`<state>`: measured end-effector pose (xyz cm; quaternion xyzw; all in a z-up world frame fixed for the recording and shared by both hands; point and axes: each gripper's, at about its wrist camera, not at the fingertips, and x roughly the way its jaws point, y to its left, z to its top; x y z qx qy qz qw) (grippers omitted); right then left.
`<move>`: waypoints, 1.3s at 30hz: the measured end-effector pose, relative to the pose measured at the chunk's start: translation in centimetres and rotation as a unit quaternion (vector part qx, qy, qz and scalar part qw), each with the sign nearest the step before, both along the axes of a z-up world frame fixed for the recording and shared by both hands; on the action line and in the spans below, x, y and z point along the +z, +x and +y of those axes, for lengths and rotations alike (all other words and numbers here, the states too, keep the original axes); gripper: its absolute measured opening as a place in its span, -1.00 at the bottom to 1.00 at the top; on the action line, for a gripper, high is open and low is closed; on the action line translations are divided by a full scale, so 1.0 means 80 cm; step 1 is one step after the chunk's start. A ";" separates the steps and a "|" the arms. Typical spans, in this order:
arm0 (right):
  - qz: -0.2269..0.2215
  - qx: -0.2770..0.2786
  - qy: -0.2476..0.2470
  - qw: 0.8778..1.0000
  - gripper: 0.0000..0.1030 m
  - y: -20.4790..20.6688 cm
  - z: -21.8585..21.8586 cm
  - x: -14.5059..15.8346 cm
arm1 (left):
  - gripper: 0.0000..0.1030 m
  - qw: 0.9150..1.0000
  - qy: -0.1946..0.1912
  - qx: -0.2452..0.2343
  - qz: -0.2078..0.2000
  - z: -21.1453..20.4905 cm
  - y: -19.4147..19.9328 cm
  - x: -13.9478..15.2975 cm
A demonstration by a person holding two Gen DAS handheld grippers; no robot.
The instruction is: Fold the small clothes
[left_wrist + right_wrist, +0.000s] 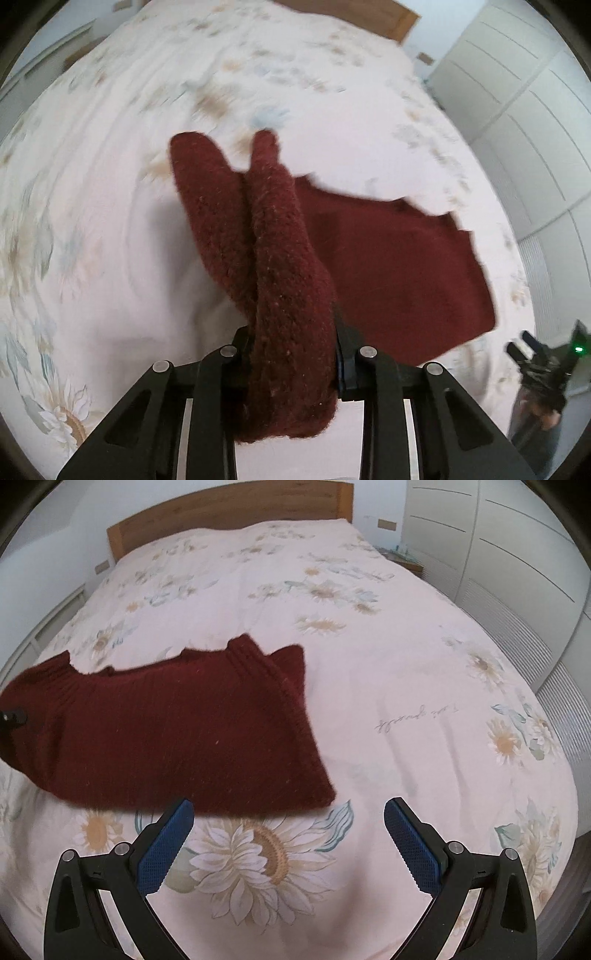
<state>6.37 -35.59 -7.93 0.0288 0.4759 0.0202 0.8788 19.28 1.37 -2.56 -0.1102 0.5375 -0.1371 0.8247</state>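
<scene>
A dark red knitted sweater lies spread on the bed, its ribbed collar toward the headboard. My left gripper is shut on a bunched fold of the sweater, which stands up between the fingers while the rest trails to the right. The gripped part sits raised off the cover. A bit of the left gripper shows at the sweater's left end in the right wrist view. My right gripper stands open just in front of the sweater's near hem, its blue pads holding nothing. It also shows small at the lower right.
The bed has a pale pink floral cover and a wooden headboard. White wardrobe doors line the right side, with a small bedside table at the far corner. A person's hand holds the right gripper.
</scene>
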 end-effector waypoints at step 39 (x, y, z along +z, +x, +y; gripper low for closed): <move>0.036 -0.070 0.029 0.997 0.99 -0.018 -0.125 -0.019 | 0.85 0.989 0.086 -0.117 0.038 -0.362 0.047 -0.030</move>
